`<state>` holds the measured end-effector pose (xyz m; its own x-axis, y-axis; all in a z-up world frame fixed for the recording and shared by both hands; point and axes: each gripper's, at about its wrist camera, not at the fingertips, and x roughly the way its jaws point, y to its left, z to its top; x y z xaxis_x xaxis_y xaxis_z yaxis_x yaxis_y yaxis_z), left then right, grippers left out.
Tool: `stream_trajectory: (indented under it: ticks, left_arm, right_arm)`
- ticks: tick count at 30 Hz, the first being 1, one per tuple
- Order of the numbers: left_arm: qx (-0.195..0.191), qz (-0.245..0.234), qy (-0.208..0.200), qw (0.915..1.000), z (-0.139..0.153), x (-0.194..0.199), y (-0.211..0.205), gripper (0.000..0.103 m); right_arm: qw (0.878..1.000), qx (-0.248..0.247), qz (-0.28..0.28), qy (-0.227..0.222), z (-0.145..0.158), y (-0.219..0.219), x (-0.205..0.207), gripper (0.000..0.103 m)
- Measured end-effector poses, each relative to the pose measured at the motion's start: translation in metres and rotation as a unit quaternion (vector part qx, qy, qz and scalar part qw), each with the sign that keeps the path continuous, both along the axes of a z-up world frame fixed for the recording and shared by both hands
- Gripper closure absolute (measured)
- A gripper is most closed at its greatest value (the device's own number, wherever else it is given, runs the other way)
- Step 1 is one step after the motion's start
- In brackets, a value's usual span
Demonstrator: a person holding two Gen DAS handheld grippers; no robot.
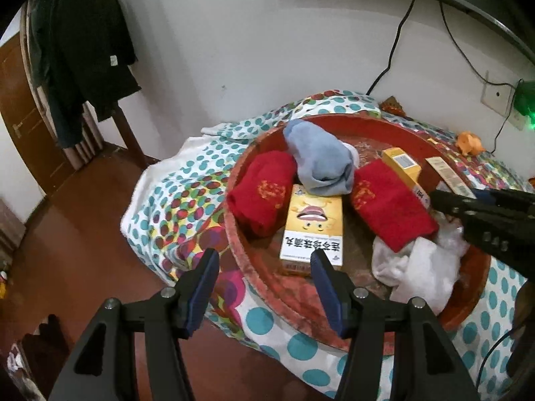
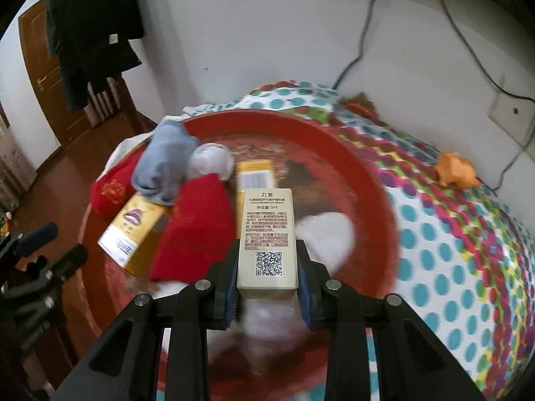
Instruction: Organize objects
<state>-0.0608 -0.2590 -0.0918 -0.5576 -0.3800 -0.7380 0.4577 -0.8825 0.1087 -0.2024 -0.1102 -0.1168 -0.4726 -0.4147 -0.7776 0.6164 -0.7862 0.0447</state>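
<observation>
The right gripper [image 2: 267,287] has its jaws closed on a beige box [image 2: 266,239] above the red tray [image 2: 367,173], while the left gripper [image 1: 264,287] keeps its jaws wide open and empty, the yellow box [image 1: 312,227] just ahead of them.

Red tray [image 1: 334,123]; red socks [image 1: 262,192]; blue-grey sock [image 1: 317,163]; yellow cartoon box [image 1: 314,224]; teal-dotted cloth [image 1: 200,167].

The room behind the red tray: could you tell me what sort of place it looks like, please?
Probably a bedroom at home. The round red tray rests on a polka-dot quilt spread like bedding, dark clothes hang beside a brown wooden door, and a wall socket feeds black cables.
</observation>
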Motion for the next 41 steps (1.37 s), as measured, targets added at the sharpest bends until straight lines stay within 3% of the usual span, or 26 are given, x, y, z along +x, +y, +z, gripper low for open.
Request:
stream_trajectory:
  ticks: [5, 7, 11, 14, 20, 24, 27, 32, 36, 41]
  left_arm:
    - [0.008, -0.004, 0.000, 1.0000, 0.002, 0.002, 0.004, 0.045]
    - [0.015, -0.006, 0.003, 0.9999, 0.003, 0.003, 0.005, 0.045]
    - [0.037, -0.021, 0.001, 0.9991, 0.003, 0.002, 0.009, 0.045]
    - [0.027, -0.016, -0.002, 0.9995, 0.004, 0.002, 0.012, 0.045]
    - [0.014, -0.013, -0.004, 0.9998, 0.007, 0.004, 0.015, 0.045]
    - [0.001, -0.017, -0.013, 0.9998, 0.007, 0.003, 0.019, 0.045]
    - [-0.009, -0.016, -0.019, 0.9997, 0.007, 0.003, 0.023, 0.045]
    - [-0.009, -0.017, -0.021, 0.9996, 0.007, 0.003, 0.025, 0.045]
    - [0.015, -0.020, -0.027, 0.9993, 0.003, 0.002, 0.021, 0.045]
    - [-0.005, -0.026, -0.021, 0.9994, 0.003, 0.003, 0.027, 0.045]
  right_arm:
    - [1.000, 0.016, -0.012, -0.010, -0.009, -0.024, 0.003, 0.074]
    - [1.000, 0.021, -0.013, -0.008, -0.009, -0.025, 0.005, 0.068]
    - [0.999, 0.030, -0.028, 0.002, -0.004, -0.020, 0.011, 0.028]
    - [0.999, 0.031, -0.038, 0.016, 0.004, -0.013, 0.016, 0.024]
    - [0.998, 0.058, -0.039, -0.009, 0.011, 0.000, 0.032, 0.023]
    - [0.995, 0.085, -0.038, -0.026, 0.009, 0.004, 0.050, 0.012]
    - [0.995, 0.098, -0.032, -0.017, 0.008, 0.001, 0.063, 0.012]
    - [0.994, 0.101, -0.027, -0.015, 0.007, 0.000, 0.074, 0.012]
    - [0.994, 0.100, -0.028, -0.021, 0.004, 0.004, 0.079, 0.012]
    - [0.994, 0.100, -0.030, -0.034, -0.003, 0.008, 0.081, 0.012]
